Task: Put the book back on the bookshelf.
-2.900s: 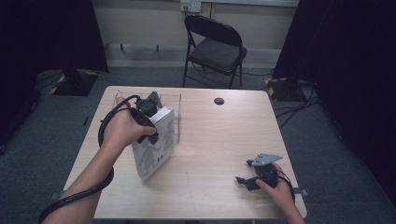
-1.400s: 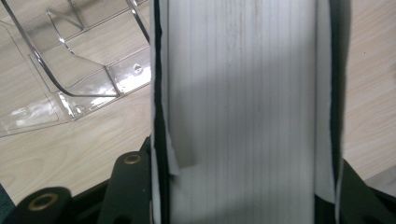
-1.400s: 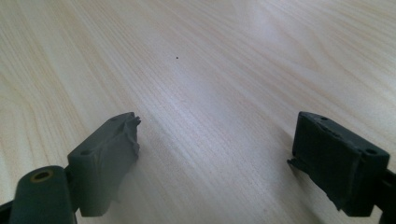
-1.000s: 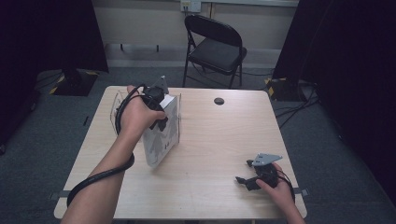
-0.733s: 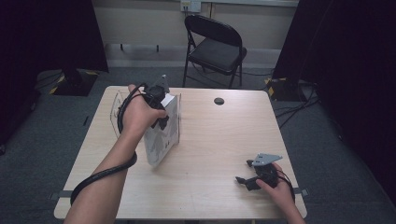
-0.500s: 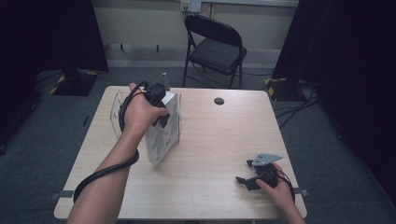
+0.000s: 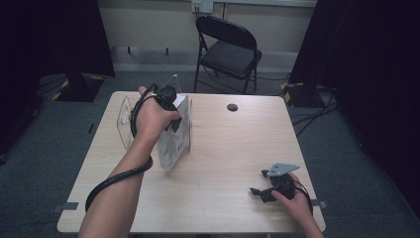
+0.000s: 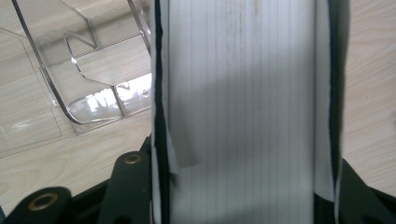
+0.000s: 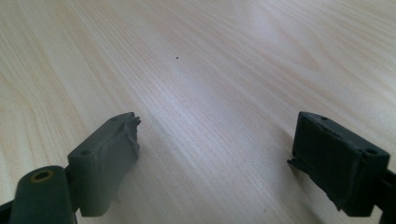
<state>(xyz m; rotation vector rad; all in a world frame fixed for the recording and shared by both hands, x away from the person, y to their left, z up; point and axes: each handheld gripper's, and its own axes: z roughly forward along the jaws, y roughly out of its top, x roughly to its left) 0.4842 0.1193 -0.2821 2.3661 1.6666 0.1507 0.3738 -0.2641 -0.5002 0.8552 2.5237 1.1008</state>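
no brand, label or writing can be read anywhere. the left gripper (image 7: 166, 101) has its jaws clenched on a white box (image 7: 173, 141), which stands tilted on the worktop (image 7: 223, 163); in the left gripper view the box's pale ribbed face (image 8: 243, 102) runs up between the two jaws, its top cut off by the frame edge and its edges dark. a clear plastic holder (image 8: 88, 70) lies just left of those jaws, touching the box; nothing can be made out inside it, and the hand (image 7: 151, 119) hides part of it from above. the right gripper (image 7: 265, 191) rests on the worktop well apart from the box, its jaws released and spread wide, with bare wood between them (image 9: 210, 140).
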